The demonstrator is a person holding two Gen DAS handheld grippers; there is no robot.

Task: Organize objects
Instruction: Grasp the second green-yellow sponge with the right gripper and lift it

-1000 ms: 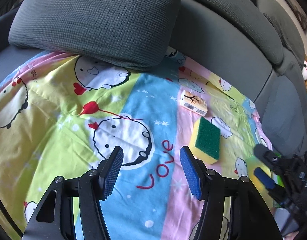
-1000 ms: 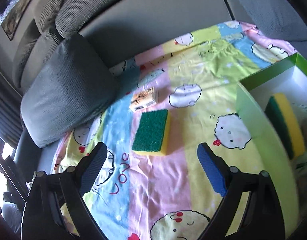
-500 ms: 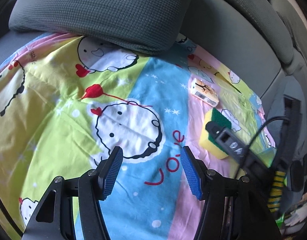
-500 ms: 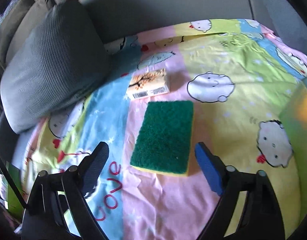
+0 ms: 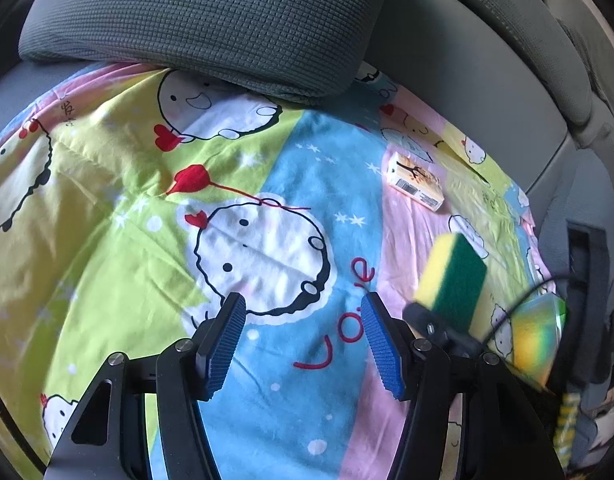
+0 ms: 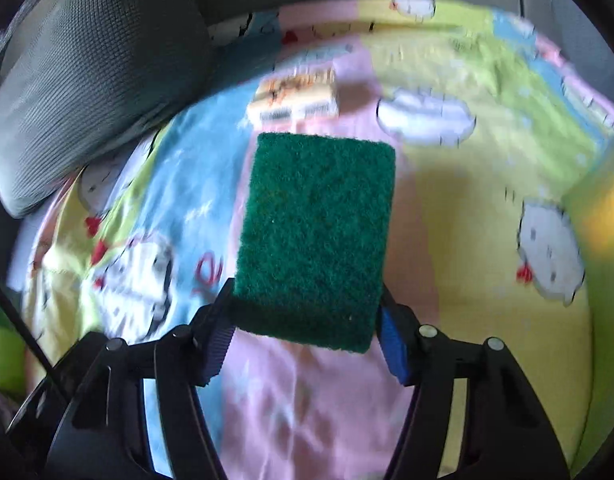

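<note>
**Sponge gripped above cartoon sheet**

Sofa cushion of grey textured fabric (image 5: pixel 203 20) was seen lying on the pastel cartoon-printed bedsheet (image 5: pixel 119 208). The right gripper (image 6: pixel 305 320), whose jaws had just been closing, was clamped on the green-topped yellow rectangular sponge (image 6: pixel 315 236), lifted off the sheet. The left gripper (image 5: pixel 303 340) was held partly open and empty. A small printed cardboard box (image 5: pixel 417 186) was left lying beyond the sponge.

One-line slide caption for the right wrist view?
Right gripper clamps a green-topped sponge above the cartoon bedsheet, small box behind.
</note>
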